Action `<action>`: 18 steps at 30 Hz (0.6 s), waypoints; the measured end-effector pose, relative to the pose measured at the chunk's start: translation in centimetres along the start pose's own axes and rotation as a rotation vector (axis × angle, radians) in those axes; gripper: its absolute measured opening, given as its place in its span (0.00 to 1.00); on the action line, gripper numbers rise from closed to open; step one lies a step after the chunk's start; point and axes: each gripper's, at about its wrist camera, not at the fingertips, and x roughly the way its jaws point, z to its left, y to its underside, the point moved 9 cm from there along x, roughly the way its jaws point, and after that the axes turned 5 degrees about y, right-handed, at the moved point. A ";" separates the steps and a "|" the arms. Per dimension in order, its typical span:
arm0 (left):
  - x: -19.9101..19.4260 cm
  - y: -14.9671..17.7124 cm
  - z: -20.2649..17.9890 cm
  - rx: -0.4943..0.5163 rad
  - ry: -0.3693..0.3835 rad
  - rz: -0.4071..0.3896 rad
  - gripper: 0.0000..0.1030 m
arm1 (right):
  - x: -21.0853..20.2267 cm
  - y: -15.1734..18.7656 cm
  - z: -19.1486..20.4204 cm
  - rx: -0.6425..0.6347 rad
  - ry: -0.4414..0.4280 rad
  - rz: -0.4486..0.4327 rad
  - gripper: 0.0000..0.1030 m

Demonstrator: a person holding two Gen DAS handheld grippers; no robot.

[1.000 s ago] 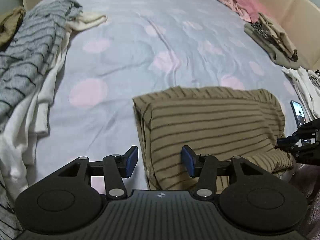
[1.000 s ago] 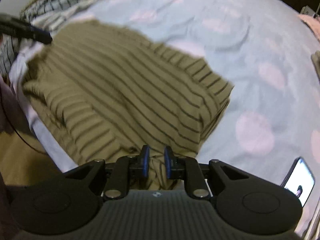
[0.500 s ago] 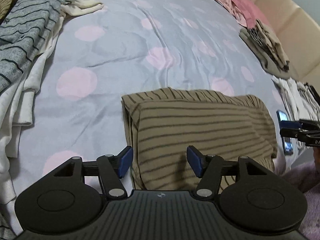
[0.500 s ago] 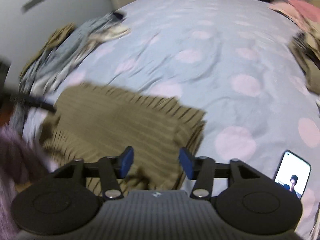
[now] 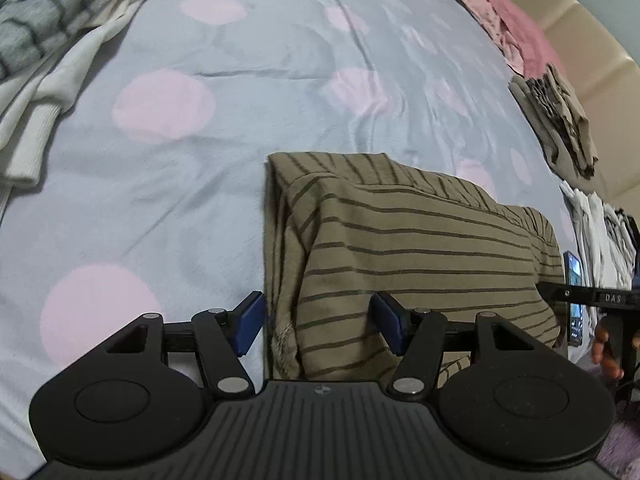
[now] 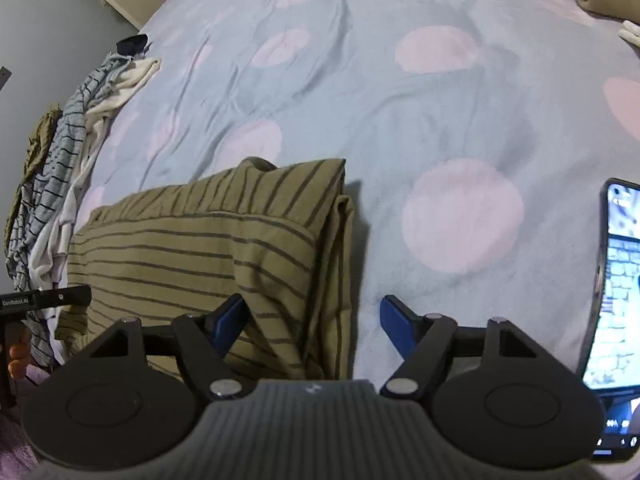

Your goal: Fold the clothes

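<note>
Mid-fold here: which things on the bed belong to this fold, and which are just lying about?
In the job: striped olive shirt, left gripper, right gripper with jaws opening.

Lying about: phone, grey striped top, white sweater, pink clothes, folded stacks.

The right gripper (image 6: 312, 320) hangs over the near right corner of the folded olive striped shirt (image 6: 208, 248) on the bed (image 6: 360, 100), its jaws opening, pads clear of the cloth. Right of the shirt lies a lit phone (image 6: 618, 288); left of it, a heap of clothes (image 6: 68, 160).
</note>
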 end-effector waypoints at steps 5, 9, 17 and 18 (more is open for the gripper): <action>0.9 0.0 -0.5 0.029 -0.020 -0.002 0.57 | 1.0 0.0 0.8 -0.045 0.013 0.001 0.75; 1.1 0.0 -0.8 0.054 -0.047 0.000 0.57 | 1.7 0.0 1.5 -0.090 0.030 -0.017 0.75; 1.2 0.1 -1.6 0.110 -0.099 -0.011 0.50 | 1.7 -0.1 2.5 -0.154 0.052 -0.057 0.57; 1.2 0.1 -1.7 0.113 -0.102 -0.013 0.49 | 1.6 -0.1 2.6 -0.155 0.051 -0.063 0.52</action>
